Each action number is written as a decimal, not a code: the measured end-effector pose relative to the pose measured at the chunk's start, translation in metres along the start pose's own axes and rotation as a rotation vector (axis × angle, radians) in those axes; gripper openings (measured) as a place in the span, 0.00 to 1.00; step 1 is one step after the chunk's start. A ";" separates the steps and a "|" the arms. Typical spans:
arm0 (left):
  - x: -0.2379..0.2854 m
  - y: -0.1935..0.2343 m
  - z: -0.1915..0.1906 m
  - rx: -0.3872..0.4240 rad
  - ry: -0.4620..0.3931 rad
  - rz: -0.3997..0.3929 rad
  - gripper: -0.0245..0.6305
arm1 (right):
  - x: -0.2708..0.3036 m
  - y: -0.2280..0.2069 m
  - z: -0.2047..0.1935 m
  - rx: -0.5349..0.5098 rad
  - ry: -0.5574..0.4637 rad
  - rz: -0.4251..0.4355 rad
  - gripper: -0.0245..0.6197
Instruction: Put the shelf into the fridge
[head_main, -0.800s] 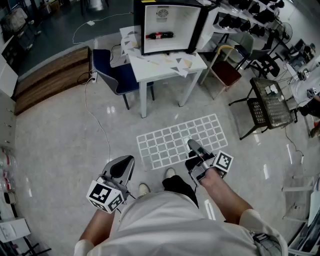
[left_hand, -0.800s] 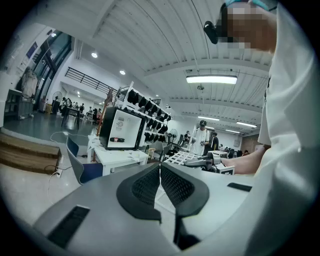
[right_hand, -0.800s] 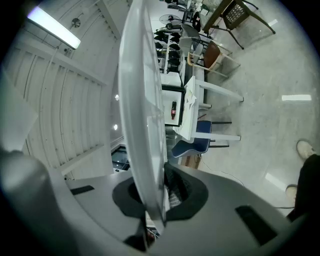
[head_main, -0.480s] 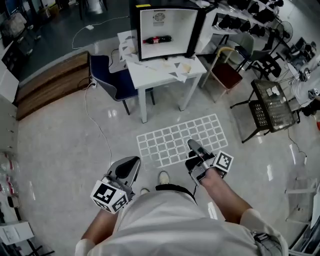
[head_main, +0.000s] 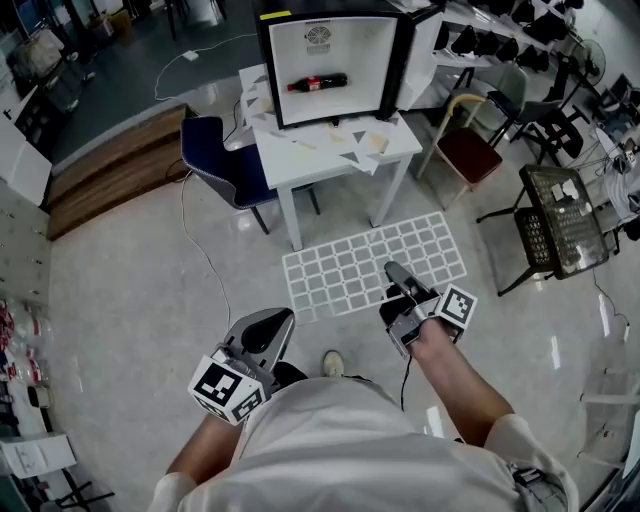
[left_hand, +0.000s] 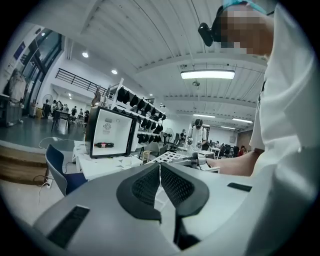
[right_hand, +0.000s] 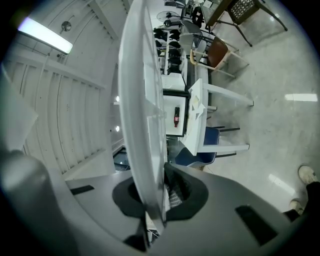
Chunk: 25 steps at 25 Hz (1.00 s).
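The shelf (head_main: 370, 265) is a flat white grid held about level over the floor, and my right gripper (head_main: 398, 275) is shut on its near edge. In the right gripper view the shelf (right_hand: 142, 110) runs edge-on between the pads of the right gripper (right_hand: 160, 192). The small fridge (head_main: 335, 60) stands open on a white table (head_main: 395, 135) ahead, with a cola bottle (head_main: 318, 82) lying inside. My left gripper (head_main: 272, 322) hangs at the lower left, shut and empty; its pads (left_hand: 150, 185) meet, and the fridge (left_hand: 111, 132) shows beyond them.
A blue chair (head_main: 225, 150) stands left of the table and a red-seated chair (head_main: 465, 150) right of it. A black wire cart (head_main: 555, 225) is at the right. A wooden platform (head_main: 110, 170) lies far left, with a cable (head_main: 200, 250) trailing across the floor.
The person has stepped toward the table: the fridge and table look nearer. Both grippers and the shelf have moved forward with the body, the grip unchanged.
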<state>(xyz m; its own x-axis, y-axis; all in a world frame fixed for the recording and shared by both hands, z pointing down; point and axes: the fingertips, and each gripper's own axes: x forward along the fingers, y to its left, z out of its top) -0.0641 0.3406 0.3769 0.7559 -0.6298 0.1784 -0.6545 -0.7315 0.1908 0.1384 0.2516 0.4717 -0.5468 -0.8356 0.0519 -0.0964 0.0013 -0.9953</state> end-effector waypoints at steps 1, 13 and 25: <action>0.004 0.000 0.000 -0.003 0.002 0.001 0.07 | 0.006 -0.001 0.006 0.001 -0.003 0.003 0.09; 0.058 0.051 0.016 -0.015 0.034 -0.069 0.07 | 0.108 0.012 0.075 0.024 -0.043 0.055 0.09; 0.125 0.175 0.074 0.035 0.004 -0.186 0.07 | 0.228 0.037 0.144 0.013 -0.102 0.058 0.09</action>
<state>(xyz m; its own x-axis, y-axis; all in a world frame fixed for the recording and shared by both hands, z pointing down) -0.0830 0.1147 0.3609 0.8639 -0.4818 0.1468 -0.5025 -0.8442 0.1867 0.1294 -0.0181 0.4347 -0.4635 -0.8860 -0.0138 -0.0558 0.0447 -0.9974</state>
